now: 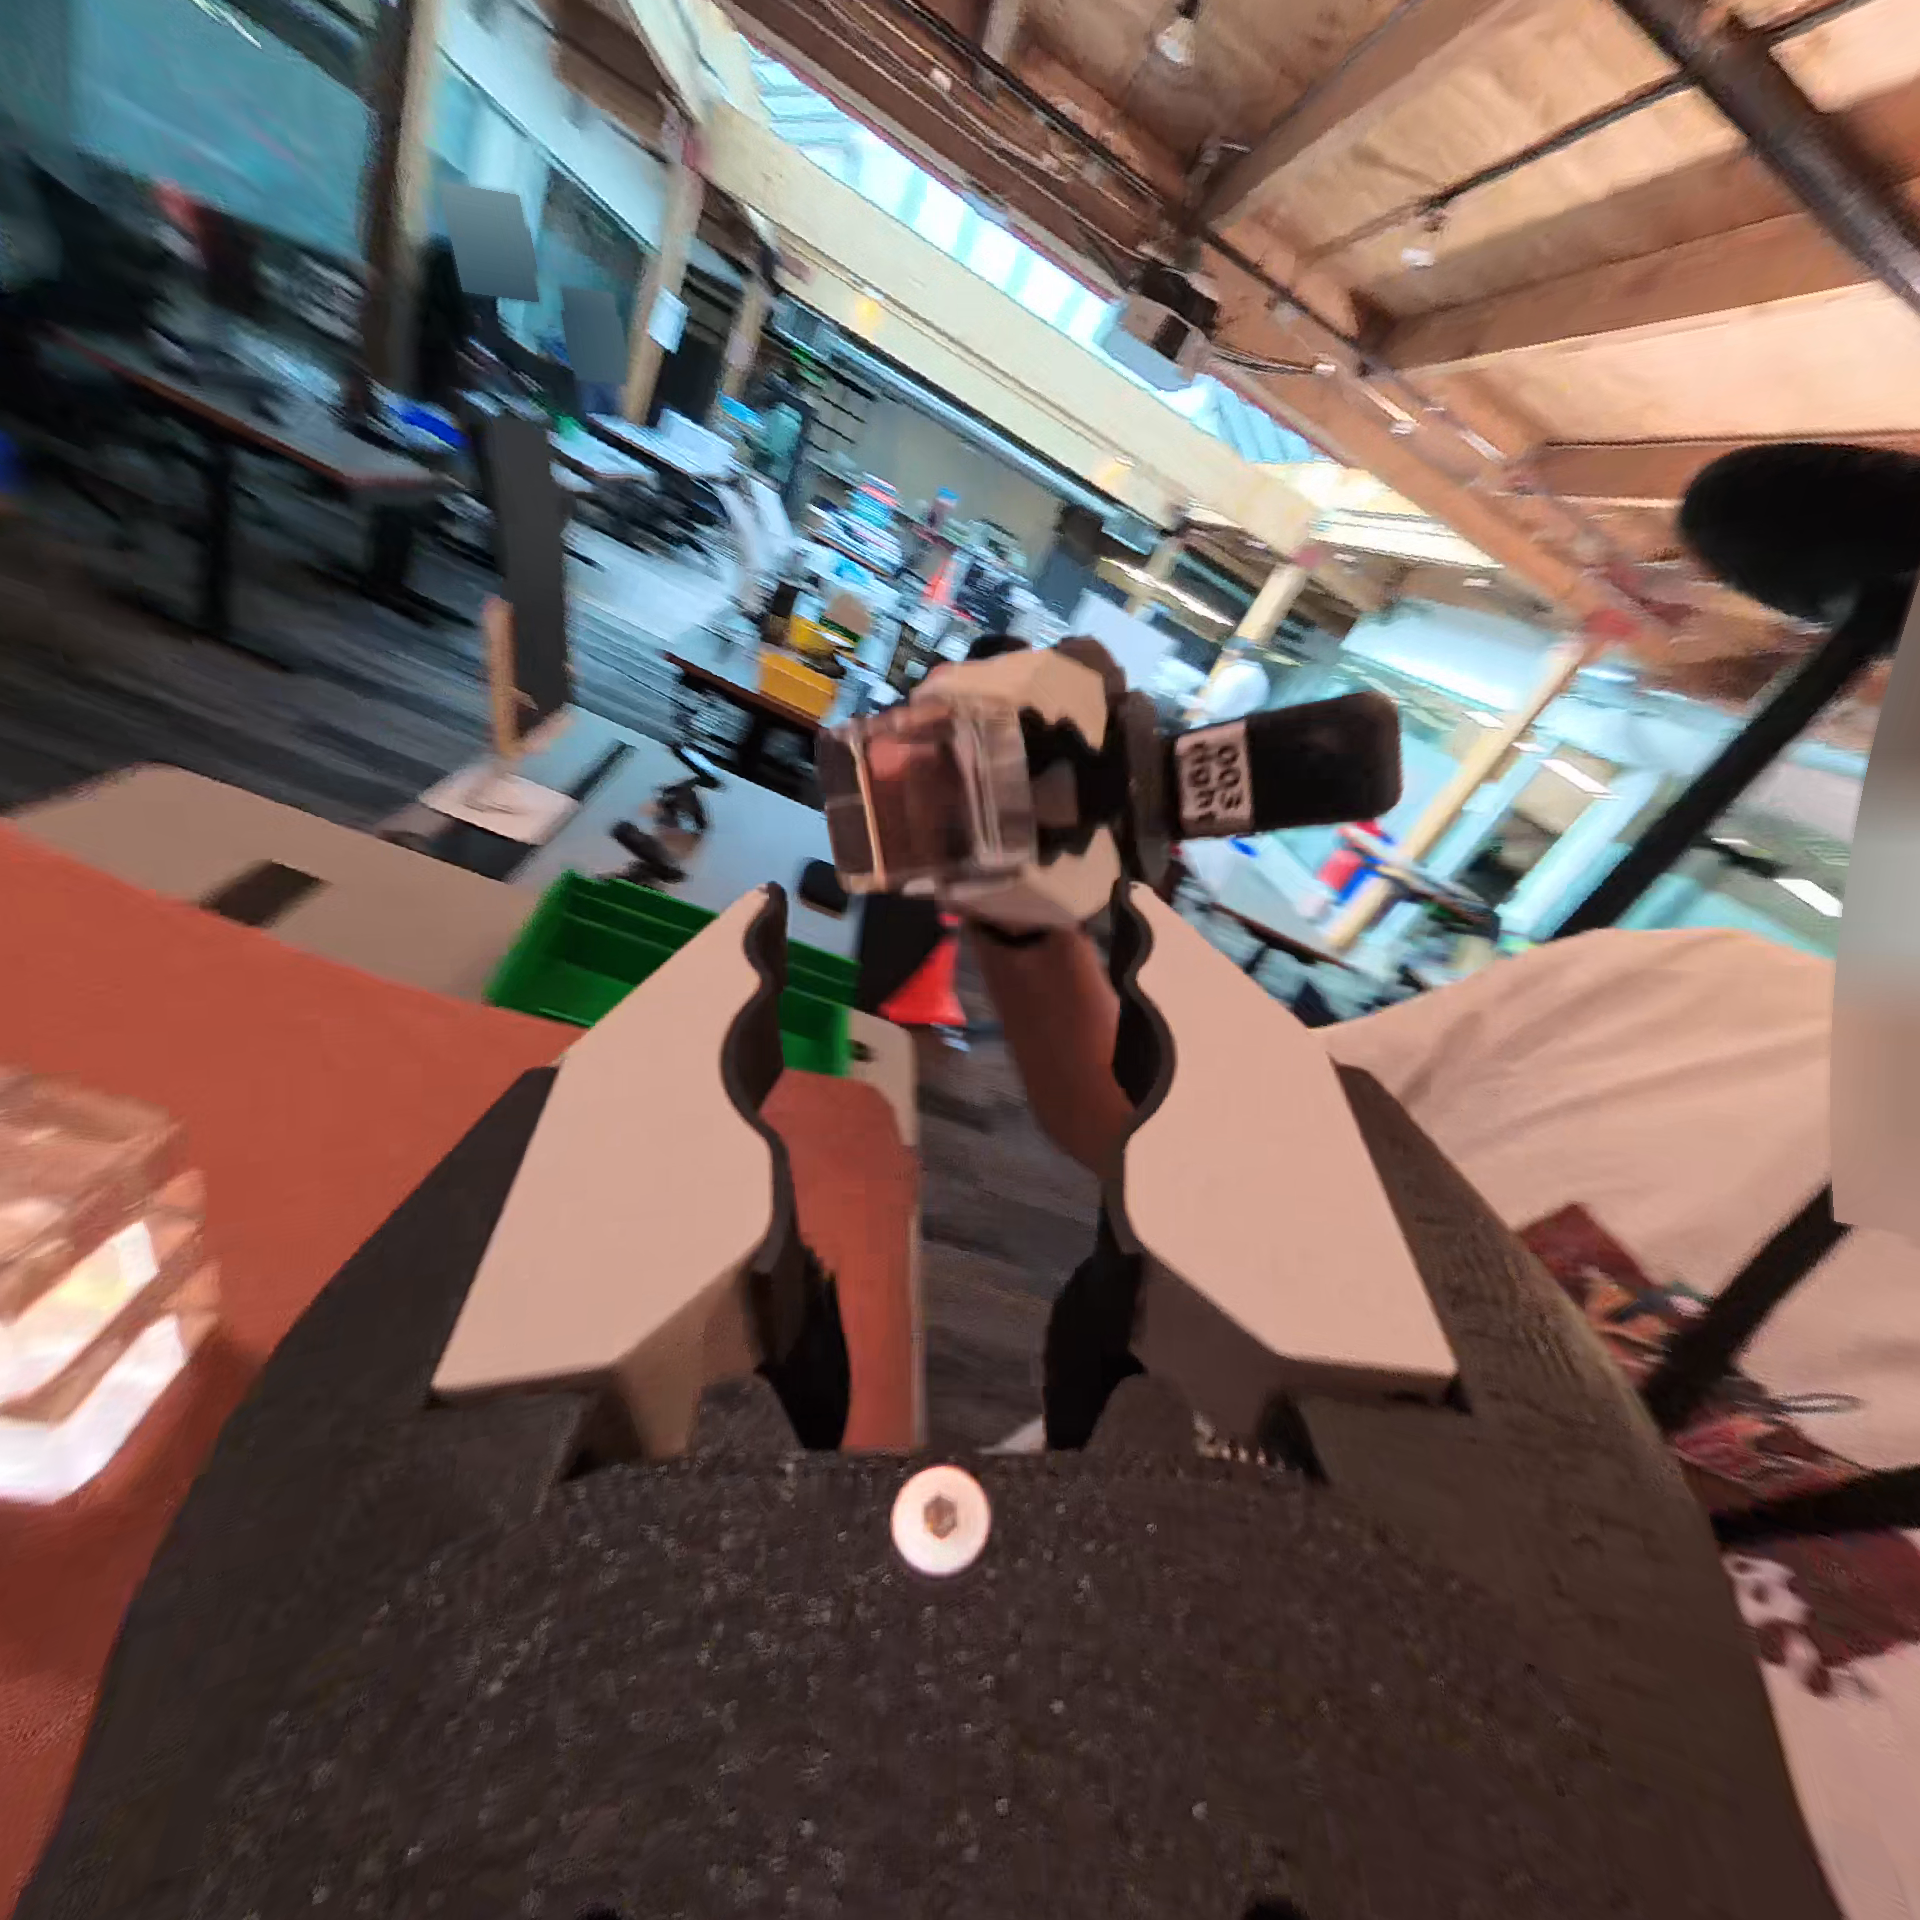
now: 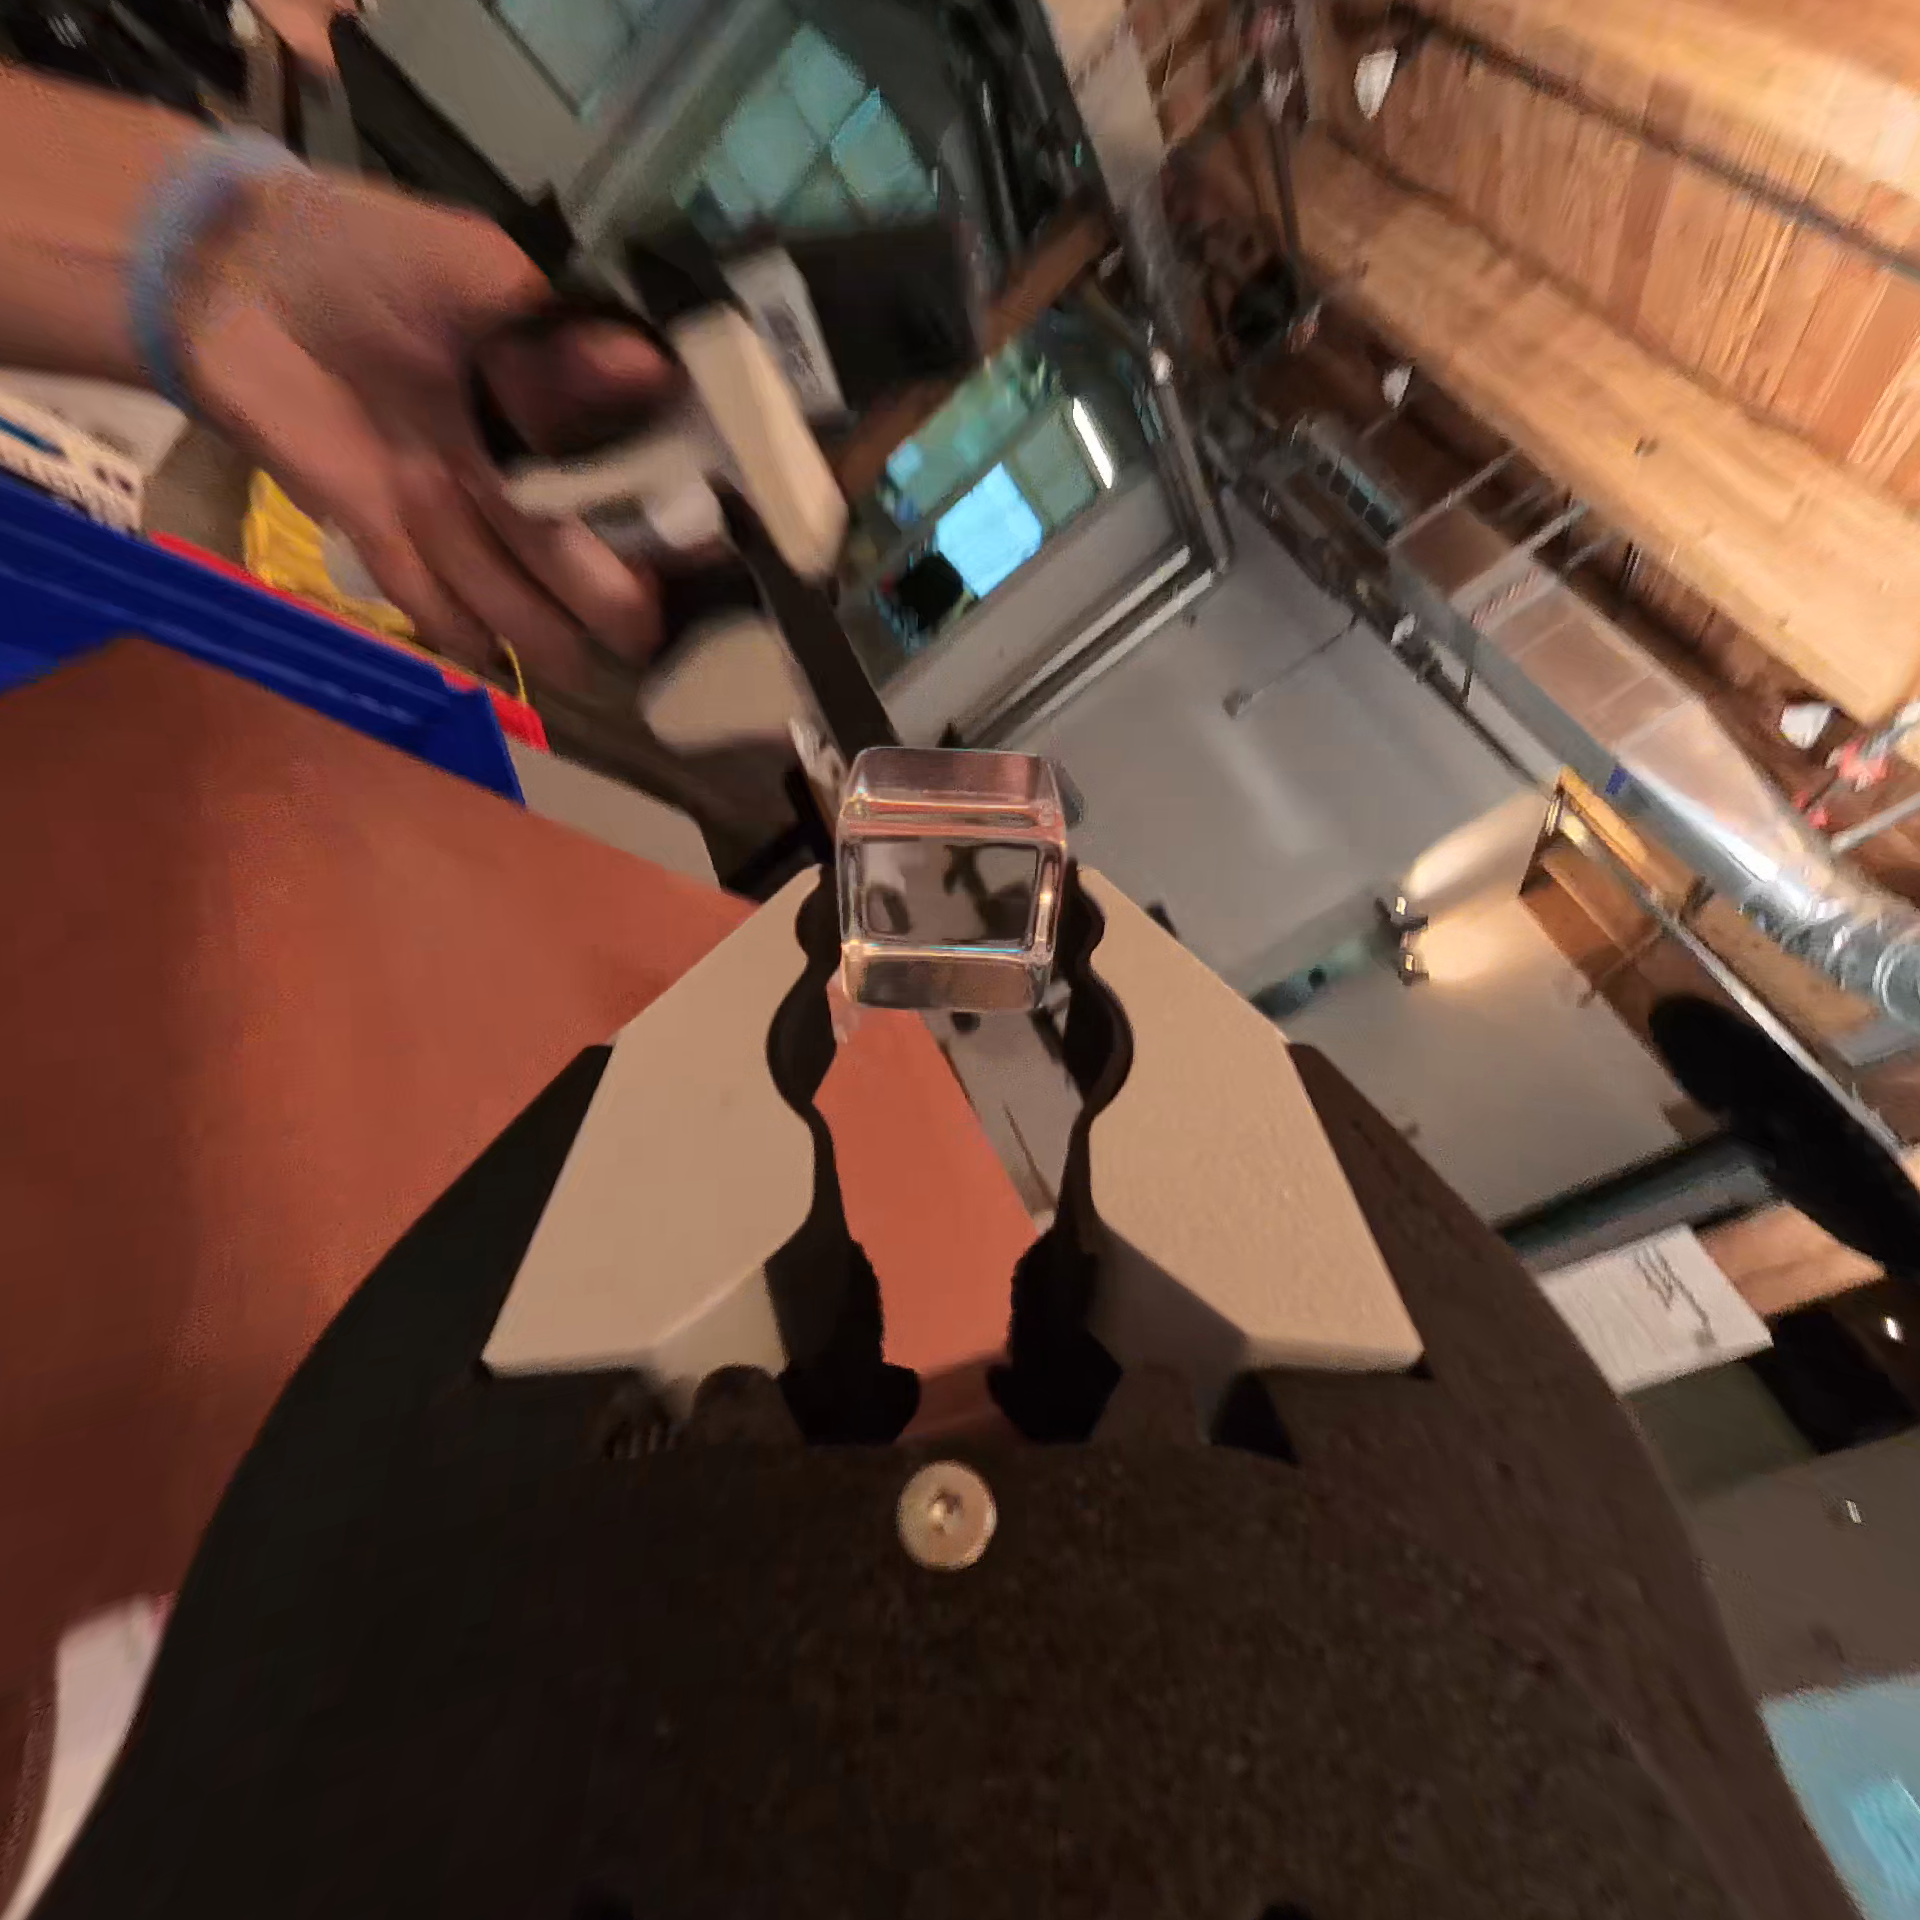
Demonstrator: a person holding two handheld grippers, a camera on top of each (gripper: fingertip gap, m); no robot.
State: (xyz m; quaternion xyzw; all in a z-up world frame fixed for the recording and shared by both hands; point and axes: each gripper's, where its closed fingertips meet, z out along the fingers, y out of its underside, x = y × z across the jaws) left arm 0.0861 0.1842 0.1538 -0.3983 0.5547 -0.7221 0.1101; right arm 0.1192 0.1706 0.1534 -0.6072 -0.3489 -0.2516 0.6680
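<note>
Grip quality first: right claw (image 2: pixel 948 914) is clamped on a clear cube (image 2: pixel 948 894) only at the very fingertips, so my read is the hold is shallow — keep squeeze steady, keep the wrist level, avoid quick swings; a smooth clear block like that looks likely to slip or twist out.

Right claw: closed down to the cube's width, both tip pads touching its side faces, nothing else between the fingers. It is up in the air above the edge of the red-brown desk (image 2: pixel 260 935). Left wrist view shows the same cube (image 1: pixel 925 805) pinched in the right claw (image 1: pixel 940 810), raised off the desk.

Left claw (image 1: pixel 940 925): jaws spread wide, holding nothing, touching nothing. Its tips point toward the raised right claw, just below it in view — true gap can't be judged.

A second clear block (image 1: pixel 88 1288), blurred, sits on the desk (image 1: pixel 260 1018) at the left edge. Green bin (image 1: pixel 623 956) stands past the desk's far edge.
</note>
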